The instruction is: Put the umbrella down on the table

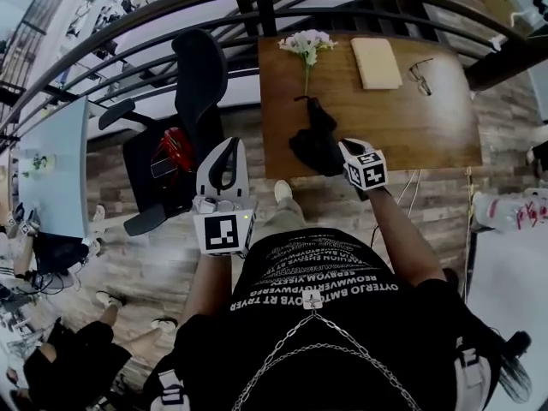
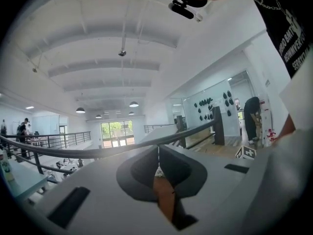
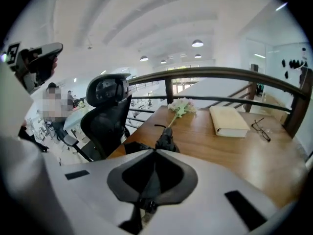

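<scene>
The folded black umbrella point(image 1: 315, 139) lies on the brown wooden table point(image 1: 428, 118) near its front left corner, its tip toward the flowers. My right gripper point(image 1: 344, 150) hovers at the umbrella's near right edge, tilted down over the table edge. In the right gripper view its jaws meet along one line, so the gripper point(image 3: 155, 153) is shut, with the umbrella point(image 3: 166, 141) lying just beyond on the table point(image 3: 220, 151). My left gripper point(image 1: 229, 144) is off the table's left side, over the floor, level. It point(image 2: 158, 153) is shut with nothing in it.
On the table lie white flowers point(image 1: 308, 45), a cream book point(image 1: 377, 62) and glasses point(image 1: 421, 75). A black office chair point(image 1: 193, 101) with a red item point(image 1: 175, 148) stands left of the table. A curved railing point(image 1: 103, 50) runs behind. Another person point(image 1: 77, 349) stands at lower left.
</scene>
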Demonstrator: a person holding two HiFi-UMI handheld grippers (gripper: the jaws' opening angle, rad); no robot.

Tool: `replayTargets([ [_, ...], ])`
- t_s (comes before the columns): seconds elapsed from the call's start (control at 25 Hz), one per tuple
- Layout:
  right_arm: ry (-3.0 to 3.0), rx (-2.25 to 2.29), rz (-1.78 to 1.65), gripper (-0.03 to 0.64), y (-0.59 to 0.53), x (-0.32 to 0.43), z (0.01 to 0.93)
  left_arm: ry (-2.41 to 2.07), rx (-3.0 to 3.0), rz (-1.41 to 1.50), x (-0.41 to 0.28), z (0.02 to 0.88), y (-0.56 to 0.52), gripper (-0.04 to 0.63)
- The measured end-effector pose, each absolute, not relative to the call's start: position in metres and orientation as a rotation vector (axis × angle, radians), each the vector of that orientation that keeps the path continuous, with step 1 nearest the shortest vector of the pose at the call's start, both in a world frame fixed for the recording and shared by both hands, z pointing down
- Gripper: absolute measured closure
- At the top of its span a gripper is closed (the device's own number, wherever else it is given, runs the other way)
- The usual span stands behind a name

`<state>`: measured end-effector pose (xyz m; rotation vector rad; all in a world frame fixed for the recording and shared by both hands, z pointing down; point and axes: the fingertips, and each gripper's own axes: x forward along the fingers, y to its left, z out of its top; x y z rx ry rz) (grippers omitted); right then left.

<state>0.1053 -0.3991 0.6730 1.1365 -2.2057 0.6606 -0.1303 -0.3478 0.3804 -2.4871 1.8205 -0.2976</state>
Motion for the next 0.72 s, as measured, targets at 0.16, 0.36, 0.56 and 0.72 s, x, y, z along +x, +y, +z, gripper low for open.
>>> replayTargets([
  [0.16,-2.285,1.218,0.562,0.600,-0.384,0.123,0.638,1.847,-2.484,-0.245,-0.122,0.373,-0.328,0.565],
  [0.36,-2.397,1.270,0.414,0.600,-0.363,0.135,0.569,1.849,-2.476,-0.200,-0.110,0.357,-0.309,0.565],
  [0.56,-2.492,1.311,0.267,0.600,-0.332,0.143,0.509,1.955,-2.458,-0.076,-0.110,0.350,-0.290,0.565],
  [0.72,-2.537,1.355,0.176,0.601,-0.306,0.157,0.458,1.958,-2.461,-0.030,-0.100,0.345,-0.275,0.566],
])
